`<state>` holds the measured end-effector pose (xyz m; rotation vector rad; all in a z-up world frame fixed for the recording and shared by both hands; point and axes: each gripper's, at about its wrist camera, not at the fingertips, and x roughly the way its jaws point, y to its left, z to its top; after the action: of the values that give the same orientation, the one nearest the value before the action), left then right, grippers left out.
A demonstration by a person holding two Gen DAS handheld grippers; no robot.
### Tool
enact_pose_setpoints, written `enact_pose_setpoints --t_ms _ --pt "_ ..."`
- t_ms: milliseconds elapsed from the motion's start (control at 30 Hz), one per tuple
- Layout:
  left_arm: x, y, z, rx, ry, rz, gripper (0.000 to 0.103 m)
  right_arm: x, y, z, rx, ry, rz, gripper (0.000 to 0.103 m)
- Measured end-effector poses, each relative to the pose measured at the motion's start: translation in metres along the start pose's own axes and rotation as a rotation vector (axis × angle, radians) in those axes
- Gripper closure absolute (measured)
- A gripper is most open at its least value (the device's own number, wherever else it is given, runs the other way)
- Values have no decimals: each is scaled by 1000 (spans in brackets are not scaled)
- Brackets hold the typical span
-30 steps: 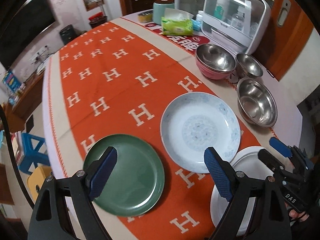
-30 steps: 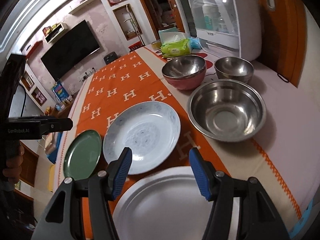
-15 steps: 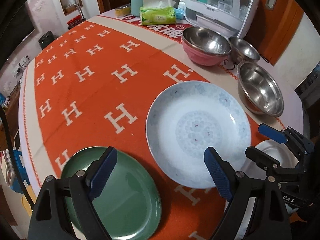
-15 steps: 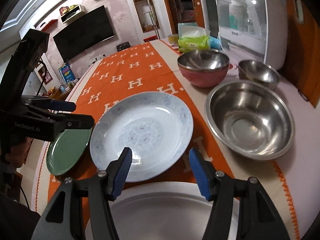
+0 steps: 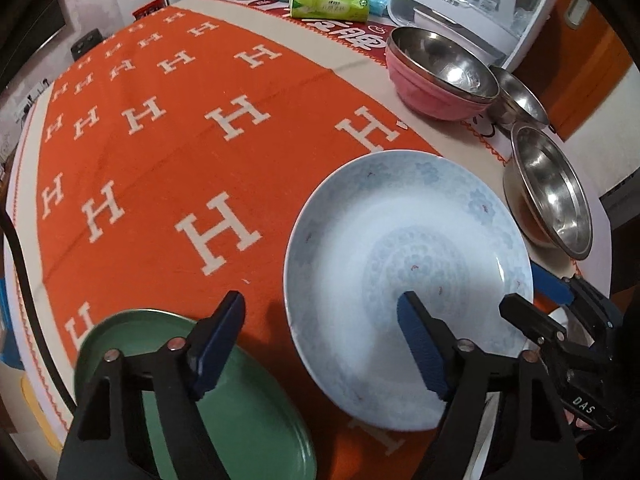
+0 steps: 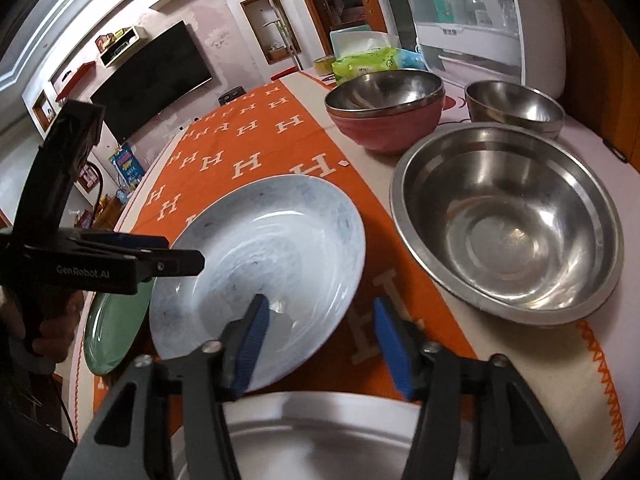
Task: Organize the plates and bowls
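Table w/ orange H cloth (image 5: 168, 152). Blue plate (image 5: 404, 232) lies mid-table, green plate (image 5: 248, 420) just left of it, white plate (image 6: 320, 440) at near edge by the R side. Big steel bowl (image 6: 508, 220) right of blue plate; pink bowl (image 6: 384, 116) and small steel bowl (image 6: 516, 108) behind it, near a white cabinet (image 5: 472, 4). L gripper (image 5: 320, 344) wide open, empty, straddling blue plate's near-left rim. R gripper (image 6: 320, 344) also spread wide, holding nothing, over blue plate's near-right rim.
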<state>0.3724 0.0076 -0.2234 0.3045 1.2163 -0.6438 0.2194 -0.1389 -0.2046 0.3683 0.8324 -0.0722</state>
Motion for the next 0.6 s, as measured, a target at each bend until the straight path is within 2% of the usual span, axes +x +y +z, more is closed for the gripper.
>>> enact_pose_setpoints --t_ms 167,267,400,533,600 --pt "9 -2 3 -7 18 -27 39 8 -4 2 32 18 29 72" --pt "15 -5 2 3 36 -28 58 13 -6 3 51 31 41 75" --pt "19 -3 1 -9 41 -35 60 16 -10 4 92 38 63 76" --pt "19 0 -1 -28 26 -53 63 18 -15 5 115 36 66 83" --pt "19 2 -2 -37 15 -56 66 18 -16 5 126 35 72 84"
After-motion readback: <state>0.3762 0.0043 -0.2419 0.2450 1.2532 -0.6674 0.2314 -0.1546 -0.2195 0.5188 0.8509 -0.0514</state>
